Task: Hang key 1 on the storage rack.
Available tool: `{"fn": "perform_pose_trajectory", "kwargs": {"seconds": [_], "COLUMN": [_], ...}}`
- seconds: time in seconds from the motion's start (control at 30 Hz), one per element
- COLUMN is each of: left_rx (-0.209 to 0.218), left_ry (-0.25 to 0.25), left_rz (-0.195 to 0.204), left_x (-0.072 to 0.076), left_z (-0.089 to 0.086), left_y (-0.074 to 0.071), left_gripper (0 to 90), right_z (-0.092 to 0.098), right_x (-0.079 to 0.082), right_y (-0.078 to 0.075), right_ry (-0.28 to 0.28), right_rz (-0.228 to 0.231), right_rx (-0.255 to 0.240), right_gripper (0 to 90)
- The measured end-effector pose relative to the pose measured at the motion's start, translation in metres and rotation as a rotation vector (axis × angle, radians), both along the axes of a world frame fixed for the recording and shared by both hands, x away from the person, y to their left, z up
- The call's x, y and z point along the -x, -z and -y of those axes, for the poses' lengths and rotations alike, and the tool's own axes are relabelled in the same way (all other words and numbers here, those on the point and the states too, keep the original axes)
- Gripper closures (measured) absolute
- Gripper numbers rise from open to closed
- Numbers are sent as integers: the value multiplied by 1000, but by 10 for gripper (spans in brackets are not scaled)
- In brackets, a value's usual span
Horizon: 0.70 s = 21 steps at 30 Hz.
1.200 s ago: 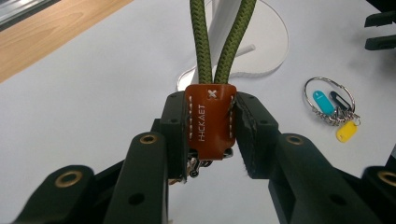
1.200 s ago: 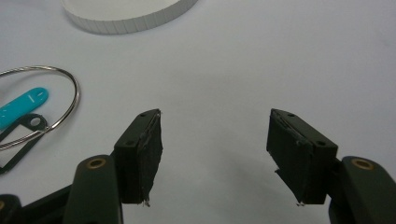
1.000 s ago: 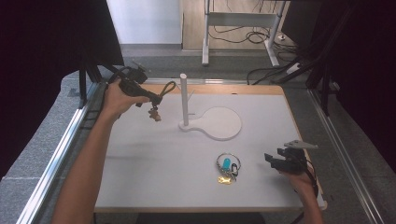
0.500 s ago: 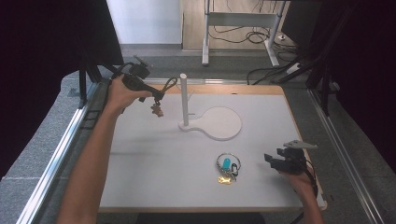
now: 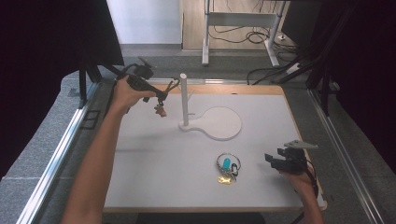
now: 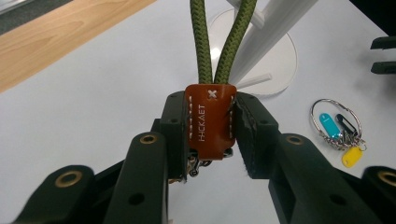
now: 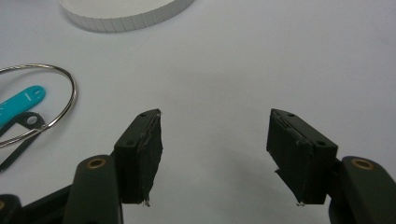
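High view: keychain point(image 5: 161, 100) beside stand point(image 5: 184, 100).

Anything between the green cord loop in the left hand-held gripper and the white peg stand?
Nothing visible. The left hand-held gripper clamps the brown leather tab of the green cord loop, close beside the white peg stand; bare white tabletop between.

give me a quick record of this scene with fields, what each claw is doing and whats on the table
left claw: shut on the brown leather tab of a green cord keychain, held above the table near the post
right claw: open, nothing between its jaws, low over the table
stand: white upright post on a round base, mid table
key ring: lies flat, with a teal tag and a yellow tag, just left of the right claw
table: white top
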<state>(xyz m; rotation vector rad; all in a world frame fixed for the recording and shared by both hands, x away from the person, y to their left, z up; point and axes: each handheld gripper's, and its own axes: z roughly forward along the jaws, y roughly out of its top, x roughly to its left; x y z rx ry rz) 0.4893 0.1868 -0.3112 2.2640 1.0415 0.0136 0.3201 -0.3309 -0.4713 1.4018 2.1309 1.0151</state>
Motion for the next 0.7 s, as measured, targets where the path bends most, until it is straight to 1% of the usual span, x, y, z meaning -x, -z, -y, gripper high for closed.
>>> {"fn": "perform_pose_trajectory", "kwargs": {"seconds": [0.2, 0.43, 0.5, 0.7], "left_rx": [-13, -40, -43, -69], "left_ry": [16, 29, 34, 36], "left_rz": [-8, -17, -16, -15], "left_x": [0, 1, 1, 0], "left_z": [4, 11, 15, 21], "left_y": [3, 8, 10, 15], "left_gripper": [667, 667, 666, 664], "right_z": [0, -1, -1, 0], "right_x": [0, 0, 0, 0], "right_y": [0, 0, 0, 0], "right_ry": [0, -2, -2, -2], "right_rz": [2, -1, -1, -4], "right_rx": [0, 2, 1, 3], "right_gripper": [358, 358, 357, 356]}}
